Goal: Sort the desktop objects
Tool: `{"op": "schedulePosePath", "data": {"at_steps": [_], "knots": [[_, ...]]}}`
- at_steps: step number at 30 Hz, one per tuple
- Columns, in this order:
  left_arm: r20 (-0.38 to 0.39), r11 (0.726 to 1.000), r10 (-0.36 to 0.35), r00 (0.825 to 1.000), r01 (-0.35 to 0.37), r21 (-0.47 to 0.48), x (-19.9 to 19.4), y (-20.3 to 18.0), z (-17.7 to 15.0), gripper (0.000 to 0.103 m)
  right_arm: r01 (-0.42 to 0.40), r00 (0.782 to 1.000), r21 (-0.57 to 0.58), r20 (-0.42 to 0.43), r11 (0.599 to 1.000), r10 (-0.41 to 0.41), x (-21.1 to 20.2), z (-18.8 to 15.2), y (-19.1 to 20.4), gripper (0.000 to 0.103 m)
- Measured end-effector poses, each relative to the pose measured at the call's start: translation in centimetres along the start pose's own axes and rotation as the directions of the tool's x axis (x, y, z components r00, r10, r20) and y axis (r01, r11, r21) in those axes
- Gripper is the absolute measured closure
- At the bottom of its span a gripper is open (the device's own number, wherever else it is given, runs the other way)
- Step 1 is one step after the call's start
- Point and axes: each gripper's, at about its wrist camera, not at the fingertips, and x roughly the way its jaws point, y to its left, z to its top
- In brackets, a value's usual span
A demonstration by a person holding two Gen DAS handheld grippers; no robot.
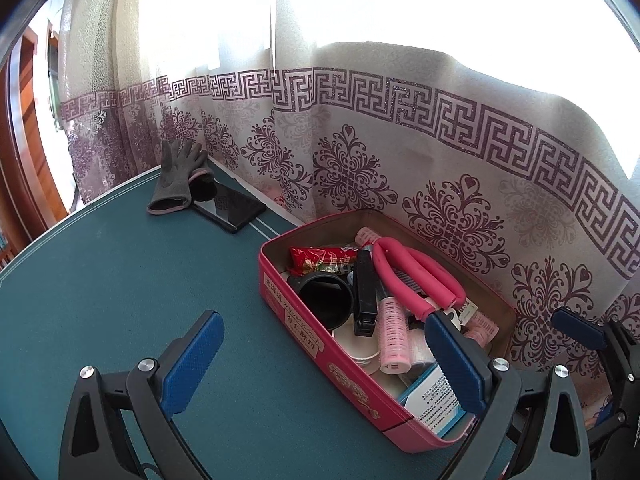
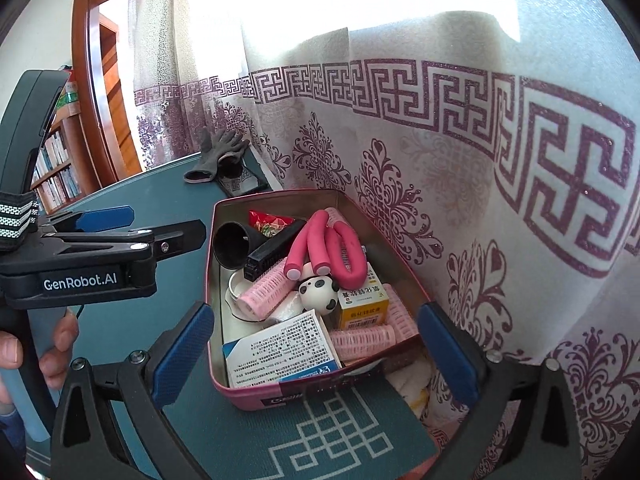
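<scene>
A pink tin box point(image 1: 320, 354) point(image 2: 256, 394) stands on the teal table by the curtain. It holds pink foam curler rods point(image 1: 416, 276) point(image 2: 340, 248), pink hair rollers point(image 1: 394, 330) point(image 2: 264, 292), a black cup point(image 1: 324, 300) point(image 2: 230, 246), a black stapler point(image 1: 366, 296) point(image 2: 272, 250), a red snack packet point(image 1: 320, 258), a panda toy point(image 2: 320, 292), a yellow medicine box point(image 2: 362, 300) and a white-blue box point(image 2: 280, 354). My left gripper point(image 1: 324, 364) is open over the box's near side, empty. My right gripper point(image 2: 316, 352) is open, straddling the box's near end, empty.
A grey glove point(image 1: 178, 178) point(image 2: 218, 154) lies on a black phone point(image 1: 230, 208) point(image 2: 244, 184) at the table's far edge. The patterned curtain point(image 1: 440, 152) hangs close behind the box. The left gripper body point(image 2: 100, 256) and the hand show in the right wrist view.
</scene>
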Motion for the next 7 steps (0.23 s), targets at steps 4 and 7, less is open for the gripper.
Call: {"op": "schedulePosePath", "data": {"at_steps": [4,7], "knots": [[0.017,0.996,-0.085,0.996,0.085,0.012,-0.55,-0.64,-0.3,0.001,0.014,1.0,0.004,-0.003,1.0,-0.014,-0.4,-0.28,0.28,0.001],[0.021,0.997,-0.08,0.997,0.08,0.018,-0.78,-0.83,-0.69,0.001,0.015,1.0,0.002,-0.001,1.0,-0.015,-0.66,-0.44,0.56,0.001]]}}
